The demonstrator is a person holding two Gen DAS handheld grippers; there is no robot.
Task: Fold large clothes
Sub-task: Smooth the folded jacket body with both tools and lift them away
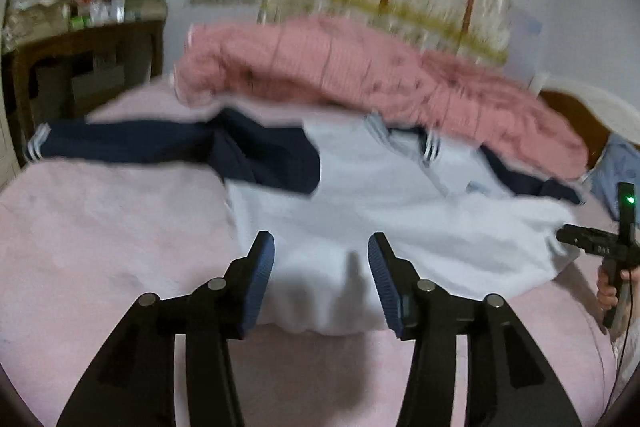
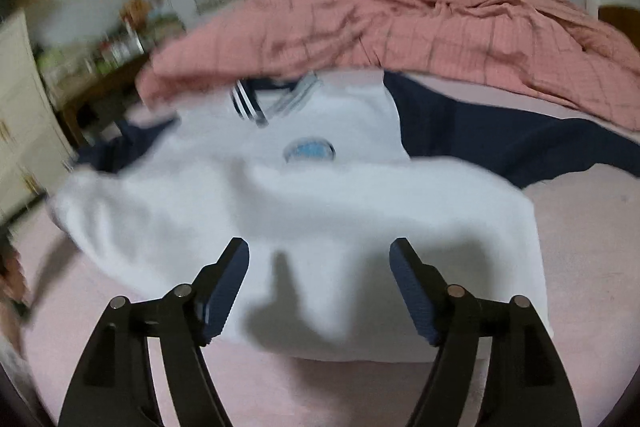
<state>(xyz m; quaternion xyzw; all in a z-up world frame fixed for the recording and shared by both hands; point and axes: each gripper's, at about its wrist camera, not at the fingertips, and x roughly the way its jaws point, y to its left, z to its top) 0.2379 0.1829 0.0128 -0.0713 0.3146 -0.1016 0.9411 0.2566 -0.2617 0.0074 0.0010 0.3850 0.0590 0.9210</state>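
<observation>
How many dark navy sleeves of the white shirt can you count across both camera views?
2. One navy sleeve stretches out to the left on the pink bed; the other sleeve spreads right, beside the pink blanket. Blur may hide detail.

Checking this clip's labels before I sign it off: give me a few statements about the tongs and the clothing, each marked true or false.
1. Both tongs are open and empty. True: left tongs, right tongs.
2. The white shirt has navy sleeves. True.
3. The shirt lies on a bare wooden floor. False: it lies on a pink bed cover.
4. The pink quilt lies beyond the shirt's collar. True.
5. The right tongs pinch the hem. False: they hang open over it.
</observation>
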